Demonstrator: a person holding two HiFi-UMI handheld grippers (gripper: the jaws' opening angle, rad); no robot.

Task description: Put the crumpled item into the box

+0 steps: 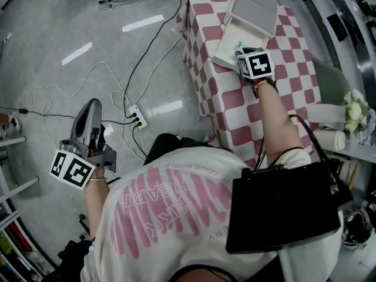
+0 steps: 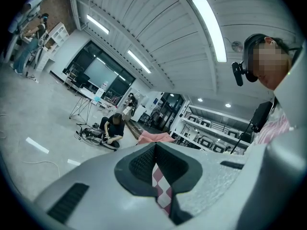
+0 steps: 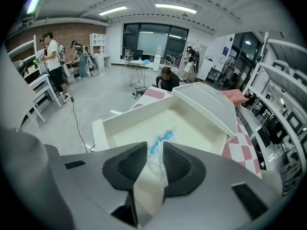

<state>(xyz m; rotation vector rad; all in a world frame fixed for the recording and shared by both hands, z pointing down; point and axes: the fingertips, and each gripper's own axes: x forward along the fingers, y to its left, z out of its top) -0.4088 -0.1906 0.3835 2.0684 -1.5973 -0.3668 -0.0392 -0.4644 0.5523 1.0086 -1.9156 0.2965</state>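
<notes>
A white box (image 1: 230, 33) with its lid (image 1: 254, 7) raised stands on the pink-and-white checkered table (image 1: 235, 110). My right gripper (image 1: 242, 50) reaches over the box's near edge. In the right gripper view the crumpled item (image 3: 158, 147), clear plastic with blue print, hangs in the gap between the jaws and down into the box (image 3: 122, 119). The jaws of the right gripper (image 3: 154, 162) stand apart and the pads do not press it. My left gripper (image 1: 89, 107) is held low at the left over the floor, shut and empty; its view shows the left gripper (image 2: 154, 164) pointing upward at the room.
A power strip (image 1: 136, 117) and cables lie on the floor left of the table. A black bag (image 1: 282, 210) hangs at the person's right side. White flowers (image 1: 355, 113) and a white cylinder (image 1: 329, 138) sit at the right. Other people work in the background.
</notes>
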